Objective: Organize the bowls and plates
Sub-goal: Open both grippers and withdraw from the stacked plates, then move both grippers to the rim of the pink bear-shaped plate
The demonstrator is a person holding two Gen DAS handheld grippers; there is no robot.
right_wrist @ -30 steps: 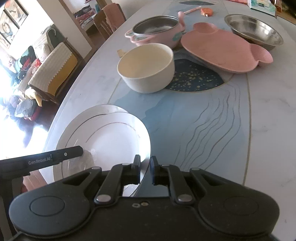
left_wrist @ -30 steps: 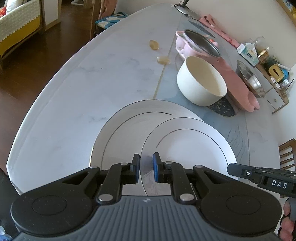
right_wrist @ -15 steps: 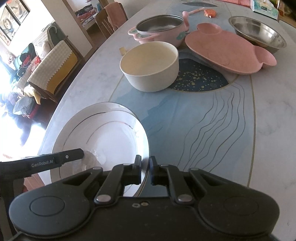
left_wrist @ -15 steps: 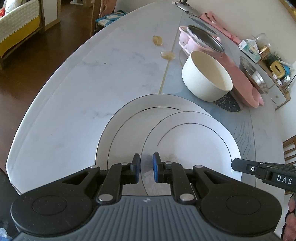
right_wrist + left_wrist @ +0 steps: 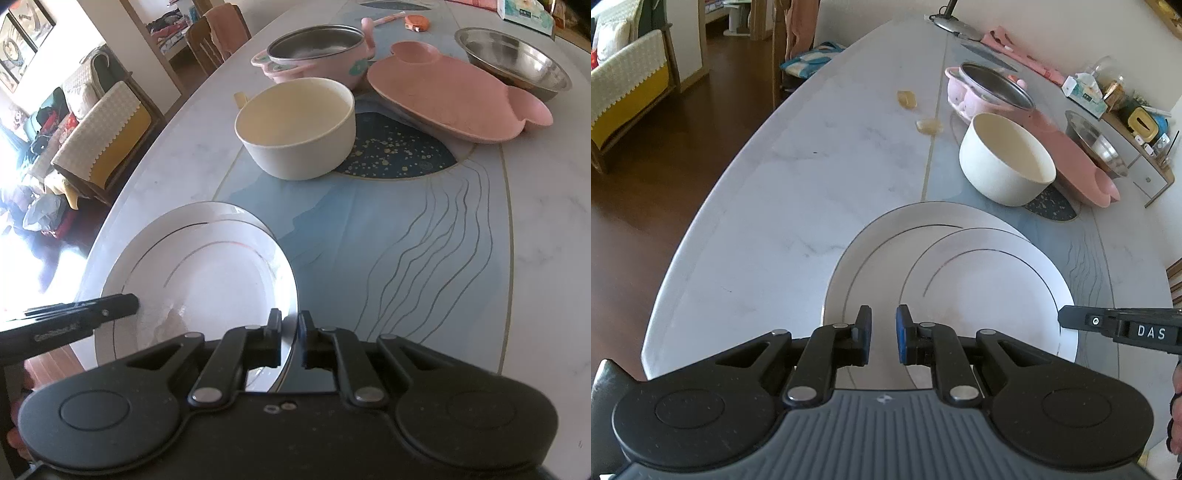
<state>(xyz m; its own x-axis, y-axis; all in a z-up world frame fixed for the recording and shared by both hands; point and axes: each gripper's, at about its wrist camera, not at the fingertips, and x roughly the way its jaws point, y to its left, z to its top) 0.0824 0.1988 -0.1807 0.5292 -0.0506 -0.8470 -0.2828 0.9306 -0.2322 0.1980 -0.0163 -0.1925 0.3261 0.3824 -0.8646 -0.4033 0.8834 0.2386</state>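
Two white plates near the close edge of the table (image 5: pixel 794 184), small plate (image 5: pixel 990 288) lying on big plate (image 5: pixel 886 236), pushed to the right side of it. Only in the right view: right gripper (image 5: pixel 290 321) pinching the right rim of the small plate, rim squeezed between both jaws. Only in the left view: left gripper (image 5: pixel 884 321) hanging over the near part of the plates, jaws a little apart, holding nothing, plates showing through the gap. Also only there: two yellow bits (image 5: pixel 907 99) far off on the marble. Farther away in both views: cream bowl (image 5: pixel 1004 166), then pink pot (image 5: pixel 982 92), pink tray (image 5: pixel 1067 162) and steel bowl (image 5: pixel 517 62) to the right.
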